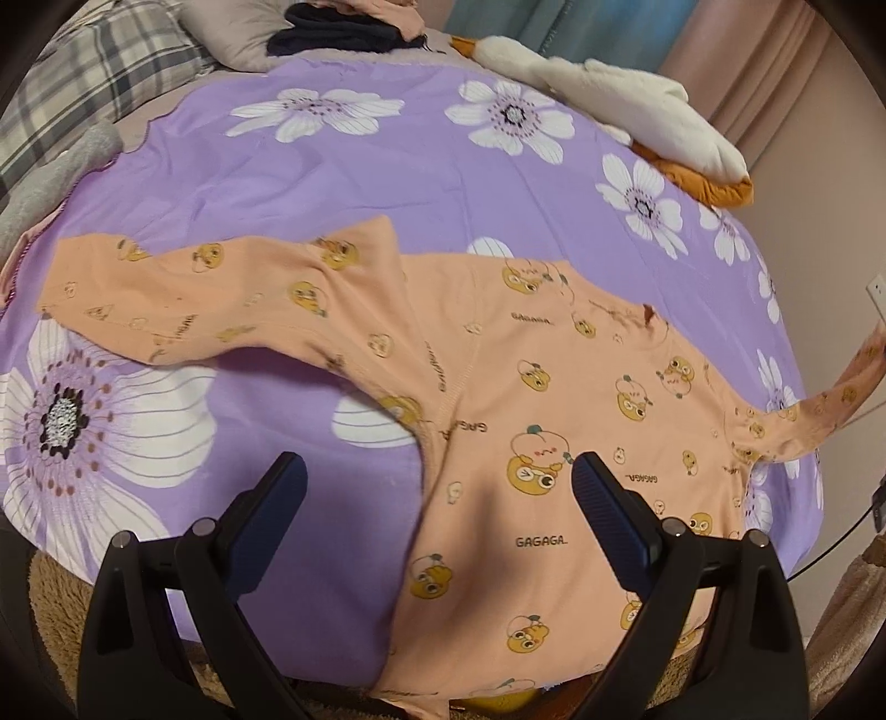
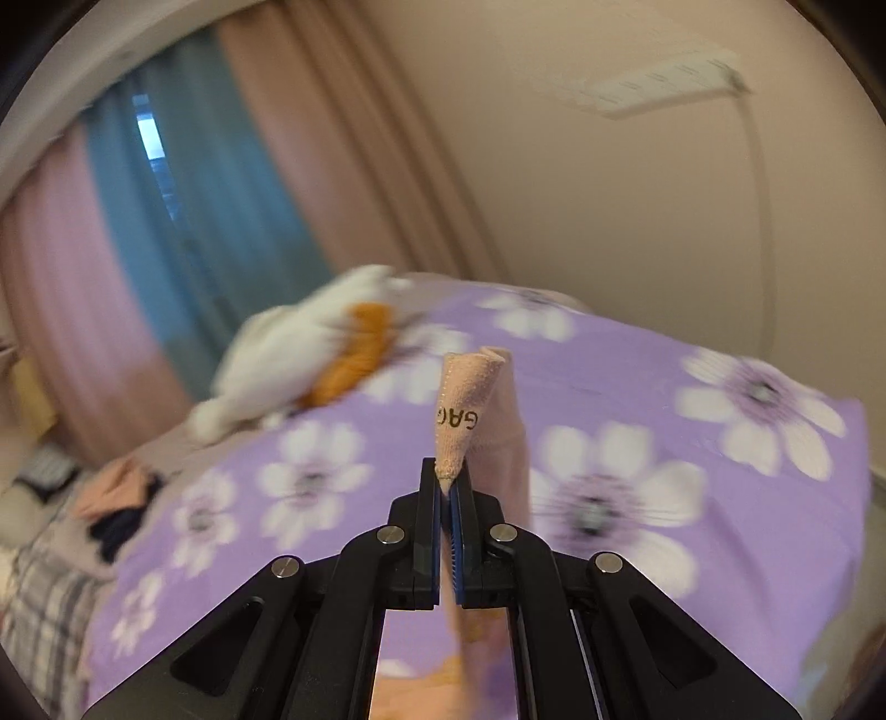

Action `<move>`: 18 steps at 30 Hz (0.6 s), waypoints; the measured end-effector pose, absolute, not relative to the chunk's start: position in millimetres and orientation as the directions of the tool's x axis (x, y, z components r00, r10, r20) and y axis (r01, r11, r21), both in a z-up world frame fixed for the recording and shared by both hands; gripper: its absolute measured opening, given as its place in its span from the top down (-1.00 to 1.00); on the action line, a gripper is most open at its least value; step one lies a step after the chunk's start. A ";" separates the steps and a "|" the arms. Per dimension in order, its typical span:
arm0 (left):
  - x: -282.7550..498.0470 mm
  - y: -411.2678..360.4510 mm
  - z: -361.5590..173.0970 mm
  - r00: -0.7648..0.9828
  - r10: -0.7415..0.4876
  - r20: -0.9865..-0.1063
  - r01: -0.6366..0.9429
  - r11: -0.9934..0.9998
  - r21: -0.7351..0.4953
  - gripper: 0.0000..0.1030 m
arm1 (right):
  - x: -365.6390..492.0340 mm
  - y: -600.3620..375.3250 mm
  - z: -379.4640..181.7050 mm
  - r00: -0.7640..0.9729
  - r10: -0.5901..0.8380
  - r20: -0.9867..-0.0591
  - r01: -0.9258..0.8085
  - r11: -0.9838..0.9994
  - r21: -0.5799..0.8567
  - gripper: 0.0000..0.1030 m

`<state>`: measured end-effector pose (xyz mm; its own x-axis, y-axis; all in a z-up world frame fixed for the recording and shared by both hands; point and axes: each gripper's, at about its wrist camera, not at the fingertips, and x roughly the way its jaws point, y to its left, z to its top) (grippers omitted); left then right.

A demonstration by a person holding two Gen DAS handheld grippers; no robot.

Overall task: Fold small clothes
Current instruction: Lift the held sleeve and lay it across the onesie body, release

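Note:
A small peach long-sleeved shirt (image 1: 531, 399) with yellow cartoon prints and "GAGAGA" text lies spread on a purple floral bedsheet (image 1: 343, 166). Its left sleeve (image 1: 183, 288) lies flat, stretched out to the left. Its right sleeve (image 1: 830, 399) is lifted off the bed toward the right edge. My left gripper (image 1: 437, 476) is open and empty, hovering above the shirt's lower body. My right gripper (image 2: 446, 482) is shut on the cuff of the right sleeve (image 2: 465, 410), which sticks up from between its fingers, held above the sheet (image 2: 664, 443).
A white and orange plush toy (image 1: 637, 111) lies at the bed's far right; it also shows blurred in the right wrist view (image 2: 310, 354). Dark and peach clothes (image 1: 343, 33) and a plaid pillow (image 1: 105, 72) lie at the far end. Curtains (image 2: 183, 210) hang behind the bed.

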<state>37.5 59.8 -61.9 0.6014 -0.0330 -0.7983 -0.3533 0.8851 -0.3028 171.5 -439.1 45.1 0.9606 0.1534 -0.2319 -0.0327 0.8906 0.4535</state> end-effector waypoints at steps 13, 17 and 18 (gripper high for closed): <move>15.9 81.7 -61.9 0.622 -0.020 -0.782 -0.390 0.859 -0.332 -0.87 | 162.2 -270.8 60.5 0.860 0.430 -0.276 -0.366 0.895 0.255 0.91; 12.8 83.8 -62.7 0.621 -0.020 -0.783 -0.391 0.858 -0.332 -0.87 | 162.4 -231.6 43.6 0.811 0.485 -0.326 -0.427 0.873 0.235 0.91; 11.7 84.7 -62.6 0.623 -0.020 -0.782 -0.392 0.857 -0.334 -0.87 | 163.0 -219.9 34.9 0.793 0.501 -0.347 -0.444 0.865 0.236 0.91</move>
